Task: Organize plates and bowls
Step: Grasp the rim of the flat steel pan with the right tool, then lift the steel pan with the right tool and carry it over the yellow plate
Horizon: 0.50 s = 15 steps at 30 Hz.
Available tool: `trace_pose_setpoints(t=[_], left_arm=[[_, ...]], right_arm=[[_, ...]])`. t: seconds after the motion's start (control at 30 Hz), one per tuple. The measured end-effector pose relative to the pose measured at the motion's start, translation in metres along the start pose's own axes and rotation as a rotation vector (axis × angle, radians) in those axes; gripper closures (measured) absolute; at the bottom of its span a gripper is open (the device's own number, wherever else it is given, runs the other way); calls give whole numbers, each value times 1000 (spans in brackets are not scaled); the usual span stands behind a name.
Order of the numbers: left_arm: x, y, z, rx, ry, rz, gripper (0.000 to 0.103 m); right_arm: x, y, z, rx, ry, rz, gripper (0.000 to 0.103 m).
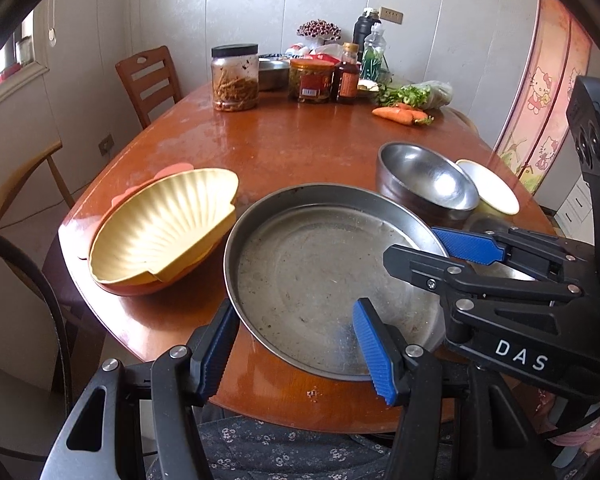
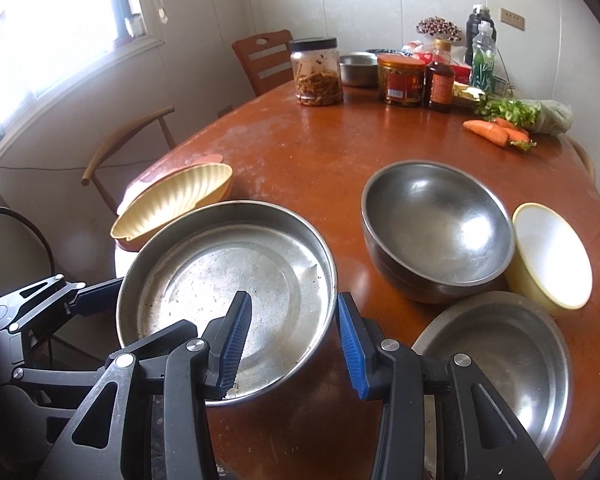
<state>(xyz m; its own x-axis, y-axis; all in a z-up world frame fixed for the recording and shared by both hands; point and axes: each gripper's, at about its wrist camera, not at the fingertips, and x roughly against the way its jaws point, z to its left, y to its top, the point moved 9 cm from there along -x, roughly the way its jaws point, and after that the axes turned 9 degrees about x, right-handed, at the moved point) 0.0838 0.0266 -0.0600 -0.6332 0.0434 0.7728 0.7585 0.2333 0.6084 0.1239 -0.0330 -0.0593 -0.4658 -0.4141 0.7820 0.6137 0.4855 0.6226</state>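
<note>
While both grippers [image 1: 298, 350] [image 2: 294, 344] clamp its rim, 1 steel pan [image 1: 320, 276] tilts above the table [image 1: 284, 140].

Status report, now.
Right gripper clamped on steel pan rim. Left gripper astride left rim, grip unclear. Steel bowl, shallow steel dish close beside.

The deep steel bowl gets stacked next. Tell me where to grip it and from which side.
Pinch the rim of the deep steel bowl at its far left, from above, with one claw finger inside and one outside. It stands upright with a thin, open rim. The cream bowl crowds its right and the shallow steel plate its near side. Only the far left faces bare table.
</note>
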Motion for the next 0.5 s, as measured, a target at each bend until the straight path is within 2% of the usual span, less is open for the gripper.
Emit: trace_pose_setpoints(t=[0.5], left_arm=[[23, 26, 13, -5, 21, -69, 44]], right_arm=[[16, 30, 12, 19, 14, -57, 58]])
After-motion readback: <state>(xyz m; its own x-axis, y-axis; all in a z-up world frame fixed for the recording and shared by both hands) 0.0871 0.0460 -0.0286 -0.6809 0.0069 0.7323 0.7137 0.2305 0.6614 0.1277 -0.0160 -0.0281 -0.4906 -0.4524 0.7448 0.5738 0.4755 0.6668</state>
